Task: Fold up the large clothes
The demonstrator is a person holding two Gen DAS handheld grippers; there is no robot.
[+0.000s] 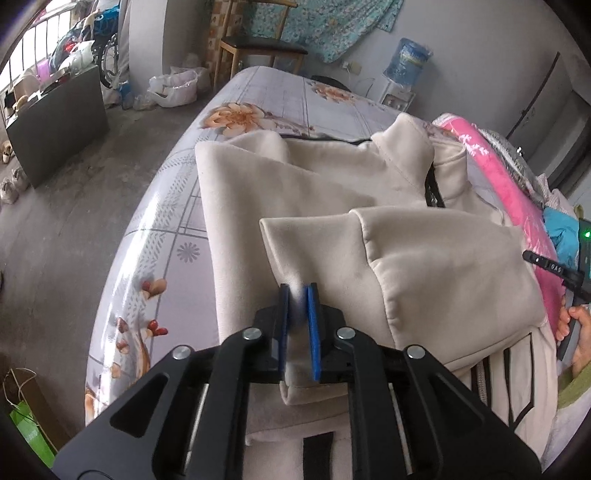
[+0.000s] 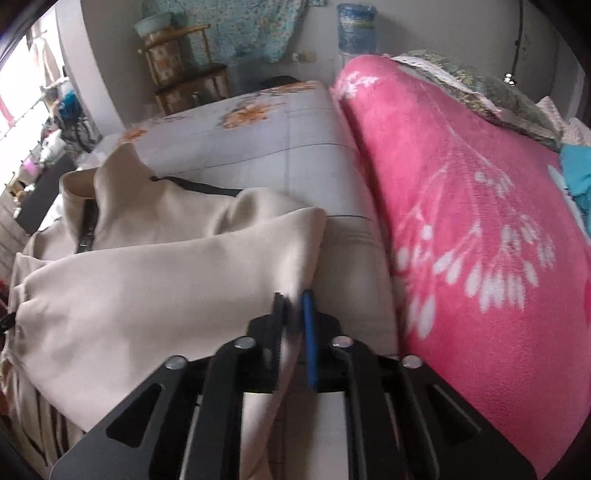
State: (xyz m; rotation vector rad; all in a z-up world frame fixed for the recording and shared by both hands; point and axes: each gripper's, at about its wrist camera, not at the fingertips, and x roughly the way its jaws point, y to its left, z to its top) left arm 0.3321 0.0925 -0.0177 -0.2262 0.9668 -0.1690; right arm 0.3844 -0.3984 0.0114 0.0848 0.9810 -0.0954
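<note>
Low in each frame, my left gripper and right gripper pinch the cream fleece zip-up jacket, mid-fold. Its lower half doubles over on the floral-sheeted bed; flattening and further folds remain.

From my remote feed, I see a bed with a floral sheet filling the middle of a room with a bare grey concrete floor. A wooden chair stands at its far end against a pale wall hung with turquoise patterned cloth. A water dispenser sits to the right of the chair. Daylight enters through a barred window at left, above a dark cabinet. A pink blanket lies along the bed's right side.
</note>
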